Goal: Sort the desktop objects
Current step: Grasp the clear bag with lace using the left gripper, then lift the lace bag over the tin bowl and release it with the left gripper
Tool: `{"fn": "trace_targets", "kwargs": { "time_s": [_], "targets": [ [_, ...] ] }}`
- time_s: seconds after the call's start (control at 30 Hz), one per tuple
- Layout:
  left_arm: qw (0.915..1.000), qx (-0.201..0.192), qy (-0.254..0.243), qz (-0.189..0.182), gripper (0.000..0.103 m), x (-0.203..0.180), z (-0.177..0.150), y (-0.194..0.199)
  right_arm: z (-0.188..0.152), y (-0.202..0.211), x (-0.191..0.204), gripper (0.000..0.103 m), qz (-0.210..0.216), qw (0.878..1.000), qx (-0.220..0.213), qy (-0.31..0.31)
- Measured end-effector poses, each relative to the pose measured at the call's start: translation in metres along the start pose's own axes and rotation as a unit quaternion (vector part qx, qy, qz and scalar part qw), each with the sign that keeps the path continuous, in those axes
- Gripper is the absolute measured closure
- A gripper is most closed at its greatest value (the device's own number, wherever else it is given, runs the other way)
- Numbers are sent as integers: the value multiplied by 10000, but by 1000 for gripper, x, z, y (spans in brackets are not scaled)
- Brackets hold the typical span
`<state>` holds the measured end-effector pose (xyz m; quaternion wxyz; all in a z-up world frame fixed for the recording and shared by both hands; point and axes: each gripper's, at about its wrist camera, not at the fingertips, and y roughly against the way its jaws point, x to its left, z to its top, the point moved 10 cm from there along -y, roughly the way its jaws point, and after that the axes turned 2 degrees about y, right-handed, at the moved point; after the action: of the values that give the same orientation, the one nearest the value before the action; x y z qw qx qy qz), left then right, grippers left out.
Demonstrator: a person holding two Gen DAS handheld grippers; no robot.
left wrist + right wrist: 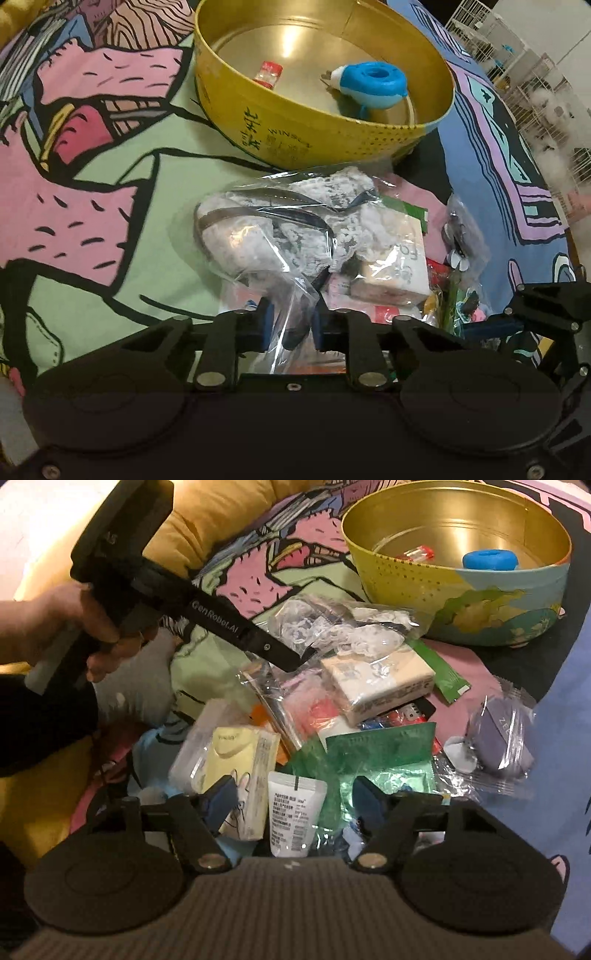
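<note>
My left gripper (293, 326) is shut on the near edge of a clear plastic bag of white lace (295, 229). From the right wrist view, the left gripper (291, 662) reaches down onto that bag (343, 627), with a hand (74, 620) on its handle. My right gripper (295, 801) stands open over a pile of small packets. A white tube (297, 812) lies between its blue pads (221, 801), which do not touch it. The yellow round tin (295, 129) behind the pile holds a red-capped vial (269, 74) and a blue and white plastic item (373, 83).
A cream box (376, 686), a pale yellow packet (236, 760), a green foil packet (388, 753), a green sachet (443, 672) and a purple puff in a wrapper (498, 734) crowd the patterned cloth (92, 184). A yellow cushion (207, 520) lies at the far left.
</note>
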<state>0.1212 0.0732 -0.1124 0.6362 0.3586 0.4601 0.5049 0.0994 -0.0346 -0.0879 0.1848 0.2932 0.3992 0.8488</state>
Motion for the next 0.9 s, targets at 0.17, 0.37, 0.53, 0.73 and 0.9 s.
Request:
{"fn": "trace_targets", "kwargs": {
  "time_s": [0.17, 0.37, 0.53, 0.73, 0.9],
  "targets": [
    [9998, -169, 124, -39, 88, 13, 4, 15, 2, 1, -8, 34, 49, 9995, -86, -290],
    [9984, -449, 327, -103, 88, 27, 14, 35, 3, 4, -29, 92, 155, 9959, -252, -850],
    [9971, -658, 362, -128, 88, 27, 24, 52, 10, 14, -30, 98, -24, 9955, -567, -755],
    [9945, -967, 232, -341, 88, 11, 36, 82, 31, 47, -35, 101, 196, 9883, -1190, -931],
    [9909, -1160, 249, -629, 88, -8, 46, 106, 39, 65, -42, 101, 410, 9801, -1509, -1220]
  ]
}}
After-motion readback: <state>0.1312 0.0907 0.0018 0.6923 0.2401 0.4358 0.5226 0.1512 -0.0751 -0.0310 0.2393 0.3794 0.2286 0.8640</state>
